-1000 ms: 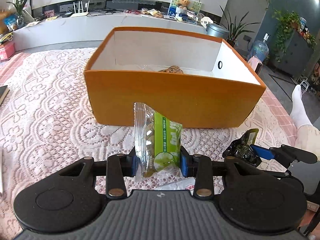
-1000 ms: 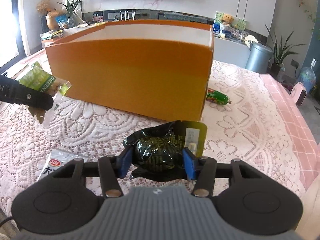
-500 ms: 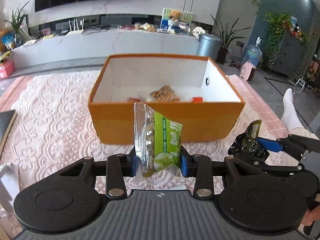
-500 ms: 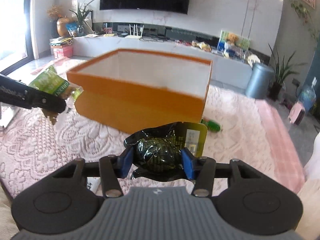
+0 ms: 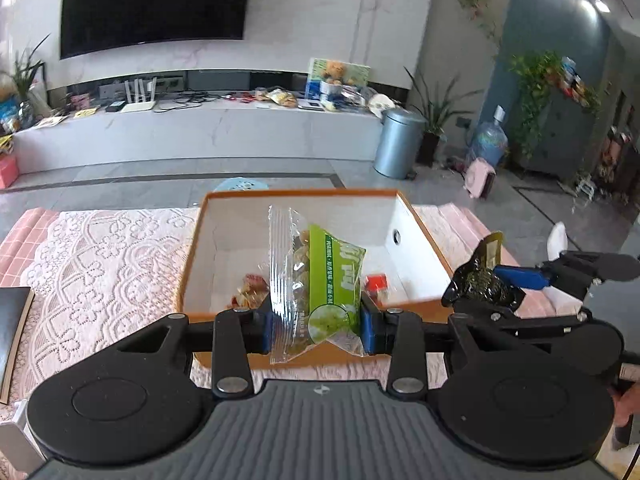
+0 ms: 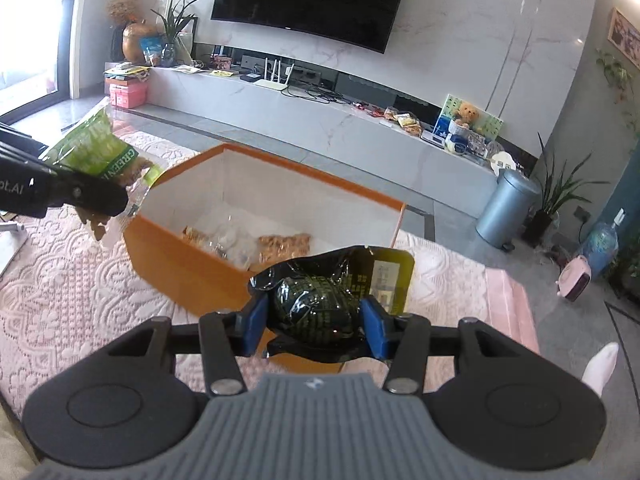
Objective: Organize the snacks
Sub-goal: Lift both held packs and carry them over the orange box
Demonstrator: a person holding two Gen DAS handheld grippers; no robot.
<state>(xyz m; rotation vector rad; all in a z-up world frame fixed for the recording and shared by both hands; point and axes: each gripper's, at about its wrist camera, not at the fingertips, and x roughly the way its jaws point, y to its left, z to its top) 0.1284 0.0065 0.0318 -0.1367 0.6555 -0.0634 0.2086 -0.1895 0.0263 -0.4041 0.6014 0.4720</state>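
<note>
An open orange box (image 5: 304,360) with white inner walls stands on the lace-covered table; it also shows in the right wrist view (image 6: 188,268). Several snack packets (image 6: 284,244) lie on its floor. My left gripper (image 5: 316,326) is shut on a clear-and-green snack packet (image 5: 320,280) and holds it above the box's near edge. My right gripper (image 6: 314,322) is shut on a dark green-black snack packet (image 6: 320,300), held above the box's near right corner. That packet also shows in the left wrist view (image 5: 480,276).
A pink lace tablecloth (image 5: 100,264) covers the table. A dark book (image 5: 12,320) lies at the table's left edge. Beyond the table are a grey floor, a white TV bench (image 6: 320,124) and a metal bin (image 6: 506,208).
Both grippers have risen with their packets and moved toward the box. The views now look down into the box, where one second ago they faced its side walls.
</note>
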